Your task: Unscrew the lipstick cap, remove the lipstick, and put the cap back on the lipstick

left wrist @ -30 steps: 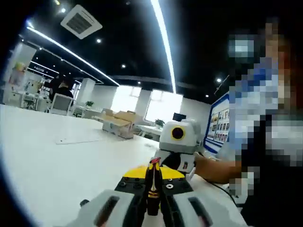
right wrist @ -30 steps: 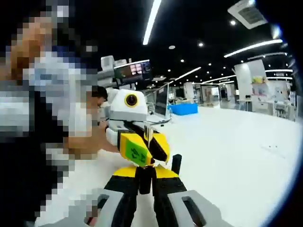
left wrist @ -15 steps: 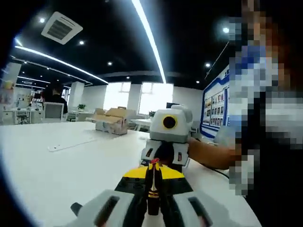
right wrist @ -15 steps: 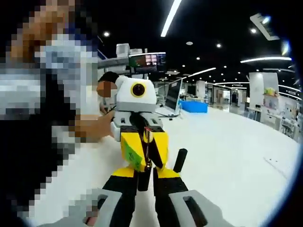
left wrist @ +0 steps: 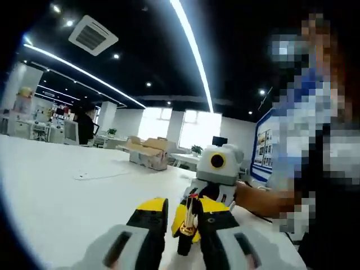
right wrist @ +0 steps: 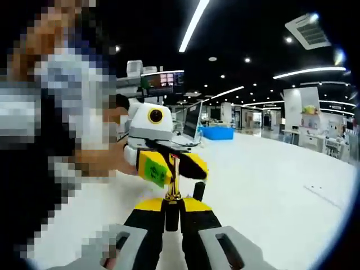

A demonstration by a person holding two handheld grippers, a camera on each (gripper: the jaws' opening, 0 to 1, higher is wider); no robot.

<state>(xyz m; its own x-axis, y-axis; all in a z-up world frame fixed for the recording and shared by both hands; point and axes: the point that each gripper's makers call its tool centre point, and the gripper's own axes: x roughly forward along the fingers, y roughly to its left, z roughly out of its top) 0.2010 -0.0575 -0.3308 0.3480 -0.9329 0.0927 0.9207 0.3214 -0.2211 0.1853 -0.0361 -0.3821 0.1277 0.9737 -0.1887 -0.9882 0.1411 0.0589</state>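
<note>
Since 0.5 s ago, left gripper (left wrist: 181, 236) is opening; right gripper (right wrist: 172, 211) clamping black-and-gold lipstick tube (right wrist: 172, 194) at 12 o'clock.

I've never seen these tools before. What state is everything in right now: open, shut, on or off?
left gripper: open, jaws spread either side of the lipstick.
right gripper: shut on the lipstick.
lipstick: uncapped, red tip showing, held above the table.
ceiling lights: on.
</note>
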